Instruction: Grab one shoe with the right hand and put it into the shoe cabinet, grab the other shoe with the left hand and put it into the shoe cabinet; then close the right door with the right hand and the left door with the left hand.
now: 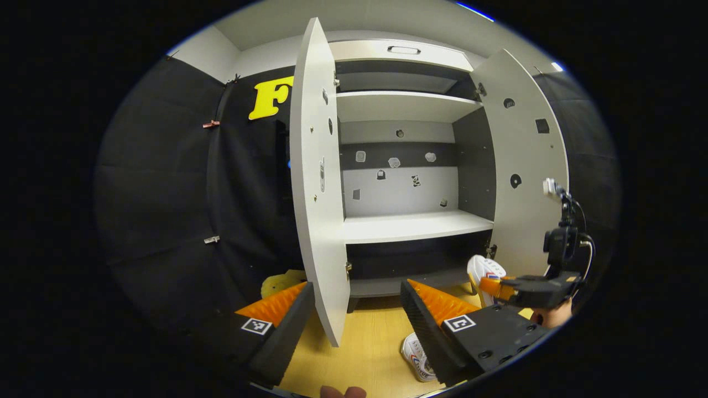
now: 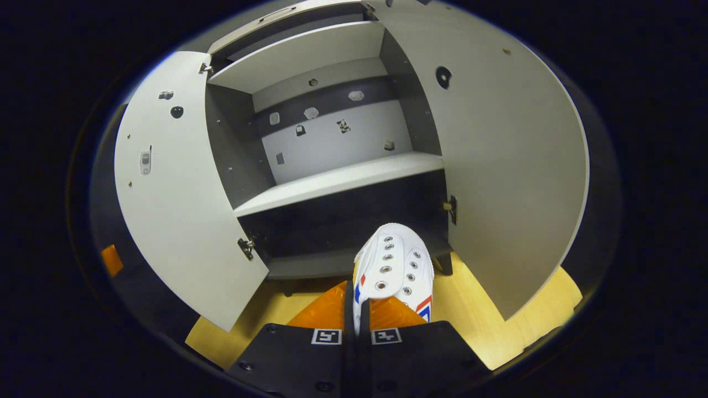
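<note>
Left gripper [image 1: 354,309] gapes wide, empty, above second sneaker [image 1: 417,358] lying on floor. Right gripper [image 2: 362,318] pinches white sneaker [image 2: 394,265] by its collar, hanging before shoe cabinet [image 2: 343,179]. I reckon it's light, soft canvas; rim holds best.

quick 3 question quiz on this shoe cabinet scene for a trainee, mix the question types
1. True or false: both doors of the cabinet stand open.
2. Which gripper holds a shoe? A) left B) right C) neither
3. Fill in: the second shoe lies on the ____.

Key
1. True: the left door and right door are both swung out.
2. B: the right gripper is shut on the held shoe; the left gripper is open.
3. Floor, in front of the cabinet, beside the left gripper's finger.
</note>
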Demonstrator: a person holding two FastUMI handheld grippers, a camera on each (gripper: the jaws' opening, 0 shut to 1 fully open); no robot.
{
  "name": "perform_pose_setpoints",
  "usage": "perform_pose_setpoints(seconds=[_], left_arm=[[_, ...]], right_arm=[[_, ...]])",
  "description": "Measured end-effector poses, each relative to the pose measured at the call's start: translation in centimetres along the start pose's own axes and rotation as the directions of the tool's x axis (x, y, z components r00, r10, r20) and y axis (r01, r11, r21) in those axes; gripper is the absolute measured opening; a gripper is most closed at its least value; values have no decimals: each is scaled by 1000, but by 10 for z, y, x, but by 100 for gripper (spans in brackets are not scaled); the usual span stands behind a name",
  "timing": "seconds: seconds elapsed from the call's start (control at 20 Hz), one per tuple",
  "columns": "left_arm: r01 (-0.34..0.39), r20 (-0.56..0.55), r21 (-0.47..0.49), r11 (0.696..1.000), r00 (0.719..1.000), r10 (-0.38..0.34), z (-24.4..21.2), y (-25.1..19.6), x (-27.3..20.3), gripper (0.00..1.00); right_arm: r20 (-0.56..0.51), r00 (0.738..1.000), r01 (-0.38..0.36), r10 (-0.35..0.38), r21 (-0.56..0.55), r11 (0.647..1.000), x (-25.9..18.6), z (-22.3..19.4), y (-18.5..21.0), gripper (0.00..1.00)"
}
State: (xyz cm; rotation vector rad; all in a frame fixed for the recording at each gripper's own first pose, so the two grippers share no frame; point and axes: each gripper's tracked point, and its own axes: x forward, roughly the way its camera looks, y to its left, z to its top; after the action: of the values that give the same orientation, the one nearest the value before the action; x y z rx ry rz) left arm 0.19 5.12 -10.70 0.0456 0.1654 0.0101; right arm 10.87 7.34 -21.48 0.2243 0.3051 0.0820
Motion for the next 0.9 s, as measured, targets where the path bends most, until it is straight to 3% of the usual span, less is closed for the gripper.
perform_pose_setpoints(seconds=[0.25,0.45,0.65,0.9], left_arm=[[14,26,-9,1000,1000,-13,10,3,4,97],[25,27,-5,1000,999,-25,12,-1,7,97],[19,13,-29,999,1000,-18,8,-1,10,97],[-32,-4,-39,999,999,32,6,6,17,97]], right_arm=[[103,994,-39,46,-72,997,32,100,39,5],[149,988,-20,40,-134,991,81,162,48,5],[116,993,5,20,-212,977,149,188,39,5],[-2,999,48,-52,-330,943,239,173,5,5]])
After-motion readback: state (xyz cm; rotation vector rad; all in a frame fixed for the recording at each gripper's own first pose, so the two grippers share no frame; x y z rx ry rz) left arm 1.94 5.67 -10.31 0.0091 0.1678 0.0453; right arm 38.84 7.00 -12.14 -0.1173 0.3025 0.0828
